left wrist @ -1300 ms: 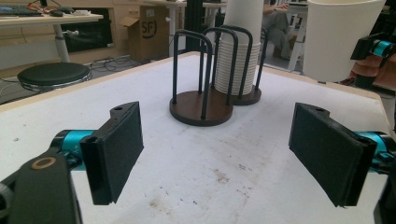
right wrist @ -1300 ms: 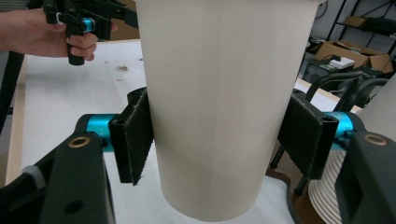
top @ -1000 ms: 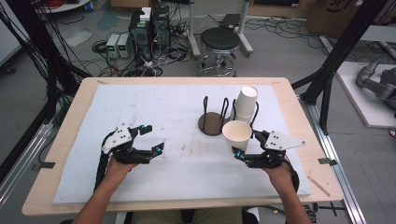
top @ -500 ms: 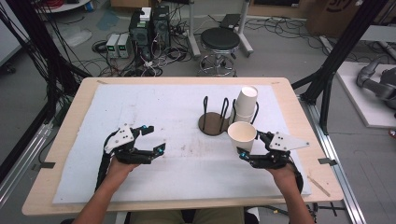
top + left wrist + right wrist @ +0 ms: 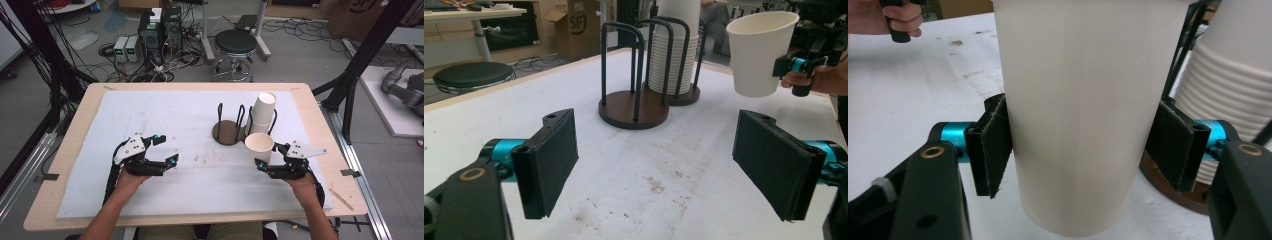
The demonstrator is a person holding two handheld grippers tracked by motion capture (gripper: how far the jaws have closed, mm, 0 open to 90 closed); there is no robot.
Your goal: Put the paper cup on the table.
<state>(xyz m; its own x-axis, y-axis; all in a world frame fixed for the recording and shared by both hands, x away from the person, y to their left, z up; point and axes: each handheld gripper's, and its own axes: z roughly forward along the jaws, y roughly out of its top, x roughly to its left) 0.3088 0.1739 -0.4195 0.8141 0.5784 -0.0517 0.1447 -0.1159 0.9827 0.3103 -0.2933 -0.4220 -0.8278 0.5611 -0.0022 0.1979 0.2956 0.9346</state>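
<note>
The right gripper [image 5: 266,161] clamped the upright white paper cup [image 5: 259,147] between its pads, while the left gripper [image 5: 165,150], wide open and empty, lay well apart.

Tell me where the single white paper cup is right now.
The single white paper cup sits upright between the right gripper's jaws, lifted off the table on the right of the high view, just in front of the stack of white paper cups in the black wire holder.

White paper cup [image 5: 259,146], upright, empty, mouth up, lifted clear of the table, beside the cup stack [image 5: 262,113]
</note>
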